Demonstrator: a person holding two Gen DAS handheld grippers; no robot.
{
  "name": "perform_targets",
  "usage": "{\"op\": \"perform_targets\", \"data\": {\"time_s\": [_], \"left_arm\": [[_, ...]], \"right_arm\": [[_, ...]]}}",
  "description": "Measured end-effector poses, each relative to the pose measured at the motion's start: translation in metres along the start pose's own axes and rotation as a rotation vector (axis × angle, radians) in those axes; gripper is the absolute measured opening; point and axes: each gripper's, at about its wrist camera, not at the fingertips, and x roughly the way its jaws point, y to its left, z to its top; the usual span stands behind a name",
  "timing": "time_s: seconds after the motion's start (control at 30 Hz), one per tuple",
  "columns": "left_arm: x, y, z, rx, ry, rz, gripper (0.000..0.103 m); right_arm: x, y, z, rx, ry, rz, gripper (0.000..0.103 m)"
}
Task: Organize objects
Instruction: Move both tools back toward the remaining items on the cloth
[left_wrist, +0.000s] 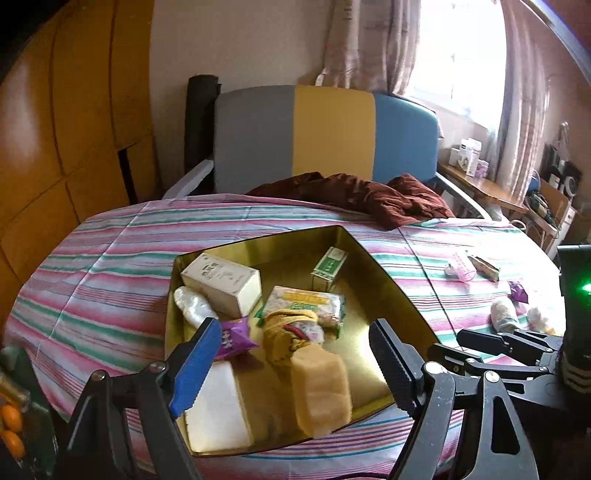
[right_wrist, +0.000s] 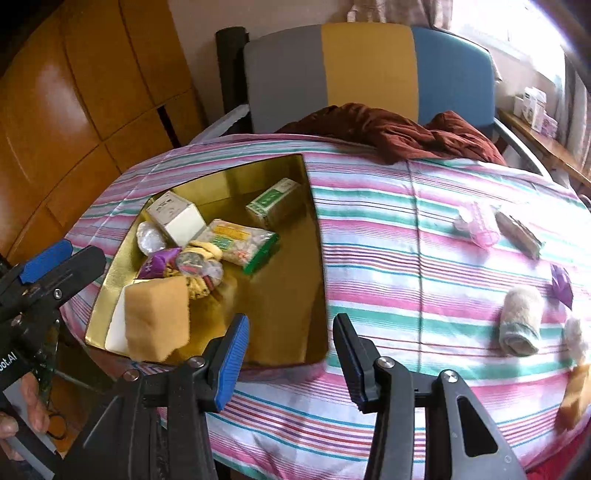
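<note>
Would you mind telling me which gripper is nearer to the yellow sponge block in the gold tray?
Left. The left gripper hangs open directly over the yellow sponge block at the gold tray's near end; the right gripper is open over the tray's near-right corner, off to the sponge's right.

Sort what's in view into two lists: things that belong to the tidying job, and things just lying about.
Job:
- gold tray
- yellow sponge, blurred, at the tray's near end
- rolled towel, loose on the striped cloth
- pink hair roller
- purple wrapper
- left gripper, jaws open
- right gripper, jaws open

Lying about:
- brown garment
- tricolour chair
- wooden wardrobe
</note>
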Motion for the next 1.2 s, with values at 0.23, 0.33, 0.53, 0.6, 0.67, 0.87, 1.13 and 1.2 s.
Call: {"op": "perform_targets", "data": {"time_s": [0.23,0.33,0.53,0.6,0.67,0.87,1.13,1.2], "left_arm": [[0.002,-0.022,0.006,0.054,0.001,-0.05,0.083],[0.003,-0.033,0.007,0.077,0.003,-0.079,0.083],[0.007,-0.054,0.008,0.117,0.016,-0.14,0.085],[0.009,-0.06,0.007,0.131,0.024,-0.156,0.085],[0.011,-0.067,0.005,0.145,0.034,-0.173,0.085],[0.017,-0.085,0.005,0.18,0.049,-0.21,0.085],[0.027,-0.113,0.014,0.213,0.073,-0.275,0.087],[0.03,-0.122,0.016,0.226,0.079,-0.293,0.087]], "right_arm": [[-0.008,-0.029,-0.007,0.045,0.018,-0.059,0.048],[-0.009,-0.042,-0.011,0.069,0.037,-0.084,0.048],[-0.016,-0.079,-0.022,0.126,0.077,-0.144,0.048],[-0.023,-0.096,-0.025,0.144,0.096,-0.174,0.048],[-0.033,-0.117,-0.029,0.166,0.111,-0.209,0.048],[-0.069,-0.192,-0.042,0.273,0.158,-0.363,0.048],[-0.083,-0.278,-0.058,0.423,0.286,-0.509,0.05],[-0.08,-0.288,-0.059,0.449,0.307,-0.507,0.051]]}}
